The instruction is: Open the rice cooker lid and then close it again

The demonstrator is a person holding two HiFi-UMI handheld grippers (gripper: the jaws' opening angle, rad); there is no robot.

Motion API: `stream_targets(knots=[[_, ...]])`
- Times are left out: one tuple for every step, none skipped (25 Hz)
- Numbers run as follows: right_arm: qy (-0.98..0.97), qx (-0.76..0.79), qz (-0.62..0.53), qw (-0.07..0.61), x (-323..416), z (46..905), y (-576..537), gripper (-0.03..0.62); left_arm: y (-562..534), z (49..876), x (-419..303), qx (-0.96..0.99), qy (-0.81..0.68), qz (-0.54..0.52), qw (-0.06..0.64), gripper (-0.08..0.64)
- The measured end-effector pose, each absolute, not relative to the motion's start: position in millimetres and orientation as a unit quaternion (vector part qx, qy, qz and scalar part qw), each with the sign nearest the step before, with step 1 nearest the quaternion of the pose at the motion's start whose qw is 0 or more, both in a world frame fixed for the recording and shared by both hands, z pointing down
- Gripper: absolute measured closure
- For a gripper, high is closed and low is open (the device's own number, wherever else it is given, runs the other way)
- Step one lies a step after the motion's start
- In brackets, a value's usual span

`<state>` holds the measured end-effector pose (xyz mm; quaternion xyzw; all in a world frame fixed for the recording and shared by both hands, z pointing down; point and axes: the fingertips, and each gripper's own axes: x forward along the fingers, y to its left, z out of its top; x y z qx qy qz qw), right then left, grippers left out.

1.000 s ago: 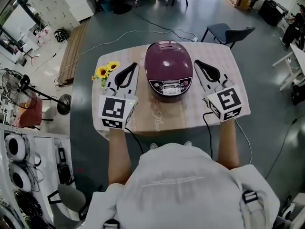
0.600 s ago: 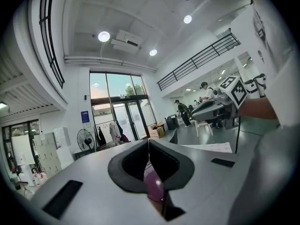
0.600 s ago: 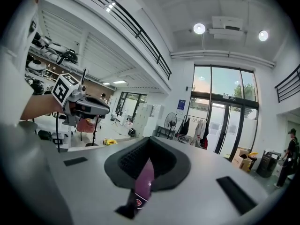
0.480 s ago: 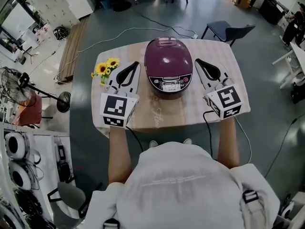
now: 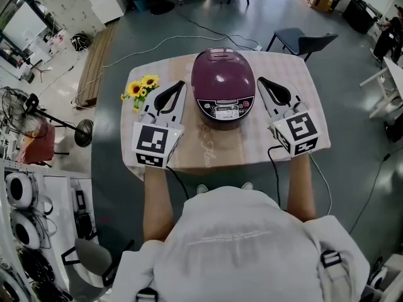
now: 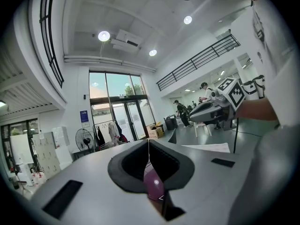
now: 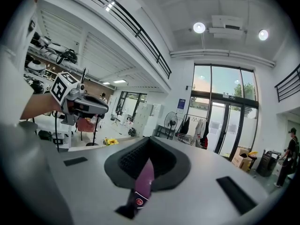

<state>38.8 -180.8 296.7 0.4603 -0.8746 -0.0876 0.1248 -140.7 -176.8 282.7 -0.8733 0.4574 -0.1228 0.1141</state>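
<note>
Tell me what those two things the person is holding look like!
Both the left gripper and the right gripper are pale grey, with black padded jaws that taper to a point. Each carries a white cube printed with black square markers, and a thin black cable trails back from each. The person wears a white top; the forearms are uncovered.

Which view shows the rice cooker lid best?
The head view: the whole lid shows from above, closed. Each gripper view shows only a purple sliver of the cooker past its shut jaws.
</note>
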Motion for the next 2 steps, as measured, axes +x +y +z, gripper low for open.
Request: stream_targets(knots=[[-0.875, 0.46, -0.088, 0.124, 38.3, 296.6, -181.1, 0.566, -176.9, 283.0, -141.7, -0.873, 0.458, -0.122, 0.114, 0.543], [-0.875, 0.46, -0.088, 0.124, 37.7, 296.6, -181.5, 0.566, -177.0, 283.3, -142.6, -0.873, 0.458, -0.121, 0.114, 0.543]])
